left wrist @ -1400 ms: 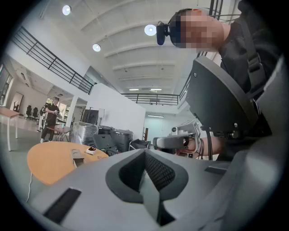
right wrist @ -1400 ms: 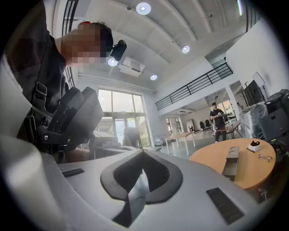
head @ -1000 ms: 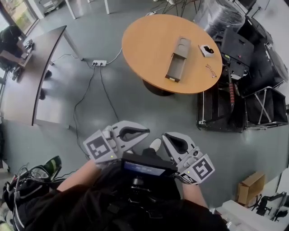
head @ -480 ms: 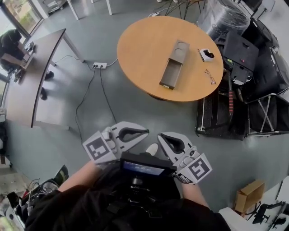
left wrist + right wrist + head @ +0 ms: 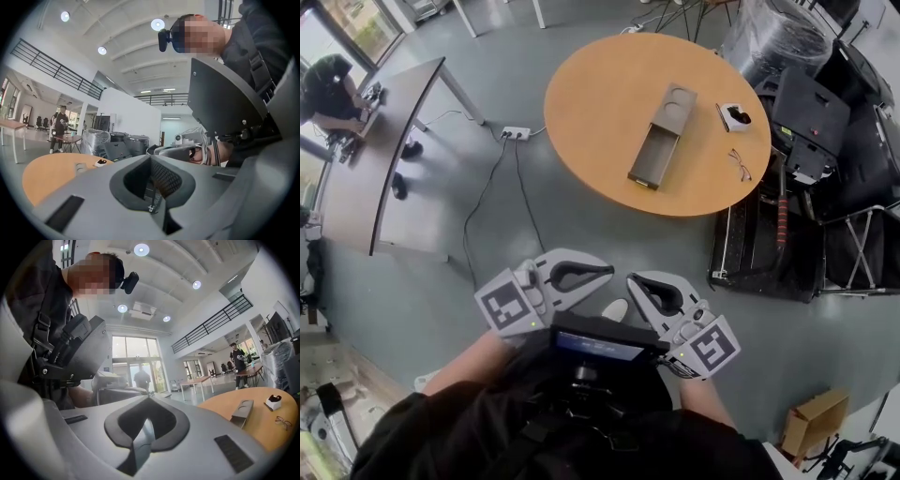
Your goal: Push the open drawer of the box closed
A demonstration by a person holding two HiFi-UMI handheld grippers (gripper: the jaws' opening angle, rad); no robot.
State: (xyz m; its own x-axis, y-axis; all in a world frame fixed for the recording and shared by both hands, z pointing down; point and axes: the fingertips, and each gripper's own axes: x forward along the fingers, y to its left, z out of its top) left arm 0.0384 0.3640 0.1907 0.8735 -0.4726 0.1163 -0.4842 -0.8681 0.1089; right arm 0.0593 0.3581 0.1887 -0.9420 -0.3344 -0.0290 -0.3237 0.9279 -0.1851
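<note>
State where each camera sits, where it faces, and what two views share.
Head view: head-mounted, facing down at table, box; left gripper, right gripper show.
Left gripper view: on that gripper, along shut fingers; torso at right.
Right gripper view: likewise; torso at left.
Shared: table and box, head and right gripper views.

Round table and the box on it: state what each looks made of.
Round table: likely wood or wood-look laminate; an even orange-tan top, smooth with a soft sheen, no clear grain. Box: grey-brown and matte, with thin flat walls on its open drawer; perhaps cardboard or plastic, too small to tell.
</note>
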